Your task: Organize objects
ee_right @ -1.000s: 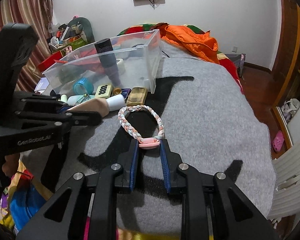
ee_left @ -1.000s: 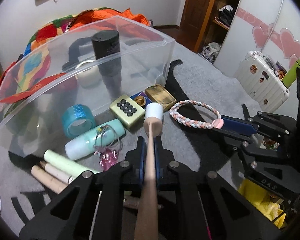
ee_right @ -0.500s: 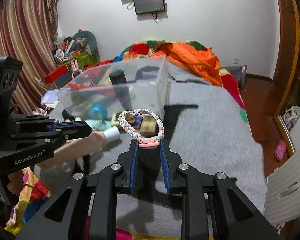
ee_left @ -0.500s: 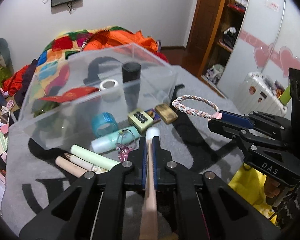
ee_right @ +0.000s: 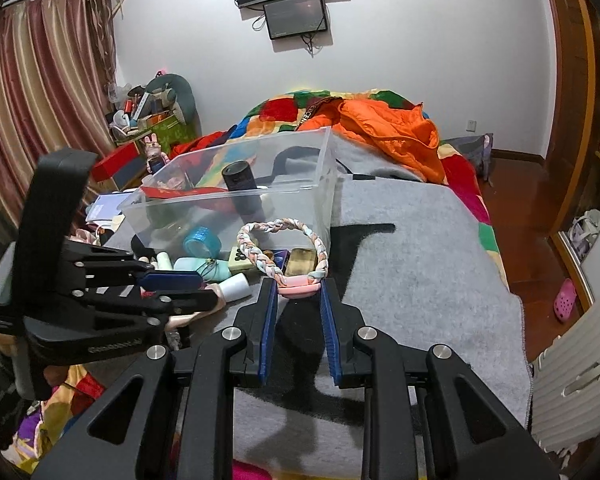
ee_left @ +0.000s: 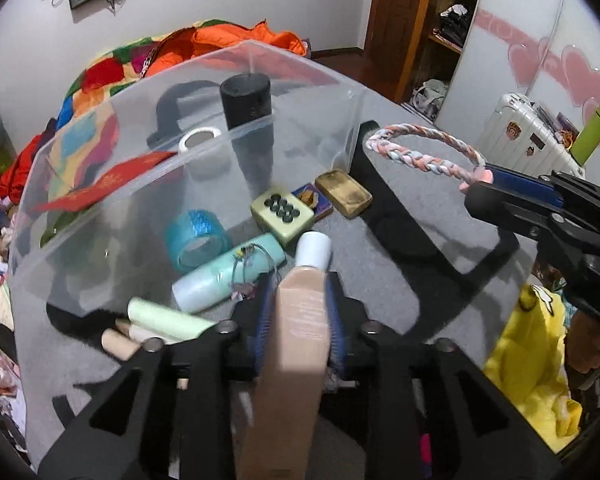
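Observation:
My left gripper point(ee_left: 300, 292) is shut on a beige tube point(ee_left: 296, 344) with a white cap point(ee_left: 314, 249), held above the grey blanket in front of the clear plastic bin point(ee_left: 60, 216). It also shows in the right wrist view point(ee_right: 204, 296). My right gripper point(ee_right: 299, 290) is shut on the pink clasp of a braided pastel bracelet point(ee_right: 284, 240), lifted off the blanket; it also shows in the left wrist view point(ee_left: 428, 148), near the bin's right corner. The bin point(ee_right: 324, 184) holds a black cylinder point(ee_left: 246, 96), a white tape roll point(ee_left: 200, 140) and a red booklet point(ee_left: 112, 184).
On the blanket by the bin lie a blue tape roll point(ee_left: 196, 240), a mint bottle point(ee_left: 228, 272) with a keyring, a green case with black dots point(ee_left: 282, 214), a gold tin point(ee_left: 343, 193), and pale tubes point(ee_left: 156, 320). A white suitcase point(ee_left: 528, 136) stands right.
Both grippers have lifted their objects off the blanket. The bracelet rose and moved toward the bin's corner; the beige tube turned in the left gripper, showing its broad side.

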A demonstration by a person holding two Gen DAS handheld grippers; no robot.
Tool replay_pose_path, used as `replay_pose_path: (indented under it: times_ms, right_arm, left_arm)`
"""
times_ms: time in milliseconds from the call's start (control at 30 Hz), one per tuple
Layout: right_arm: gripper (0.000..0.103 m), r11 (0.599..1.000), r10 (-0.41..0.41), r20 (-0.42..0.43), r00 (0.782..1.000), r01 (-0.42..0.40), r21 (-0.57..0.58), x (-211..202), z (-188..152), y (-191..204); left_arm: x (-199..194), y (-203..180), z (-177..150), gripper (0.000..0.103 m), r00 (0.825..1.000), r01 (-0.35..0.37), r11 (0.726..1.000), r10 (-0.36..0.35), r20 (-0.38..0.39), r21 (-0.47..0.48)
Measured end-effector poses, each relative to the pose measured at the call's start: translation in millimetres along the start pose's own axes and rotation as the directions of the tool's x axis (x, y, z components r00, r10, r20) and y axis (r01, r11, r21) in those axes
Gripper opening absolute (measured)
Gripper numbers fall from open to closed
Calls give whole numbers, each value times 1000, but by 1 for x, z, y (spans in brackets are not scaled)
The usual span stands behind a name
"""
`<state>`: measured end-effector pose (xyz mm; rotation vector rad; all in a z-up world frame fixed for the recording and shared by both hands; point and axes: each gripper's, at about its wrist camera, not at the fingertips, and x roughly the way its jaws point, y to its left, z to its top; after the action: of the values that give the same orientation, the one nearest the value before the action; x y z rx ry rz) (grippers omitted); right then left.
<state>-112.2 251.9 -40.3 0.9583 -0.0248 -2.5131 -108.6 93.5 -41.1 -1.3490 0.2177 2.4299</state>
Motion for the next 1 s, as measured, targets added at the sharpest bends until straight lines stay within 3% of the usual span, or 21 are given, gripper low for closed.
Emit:
replay_pose_path:
  times_ms: [233,633,1000]
  right_arm:
    - [20,1000,10,5,1000,-10,19,4,2,-6]
    - [20,999,42,75,996,-42,-1,-2,28,6]
    - [20,998,53,107,993,-51,-20,6,52,24]
  left_arm:
    - [20,-10,4,33,997,36,999,-34,-64,27]
    - [-14,-7,-2,32,996,29,999,-28,83,-15]
    - [-68,28,2,32,974,-25,995,45,220,-93]
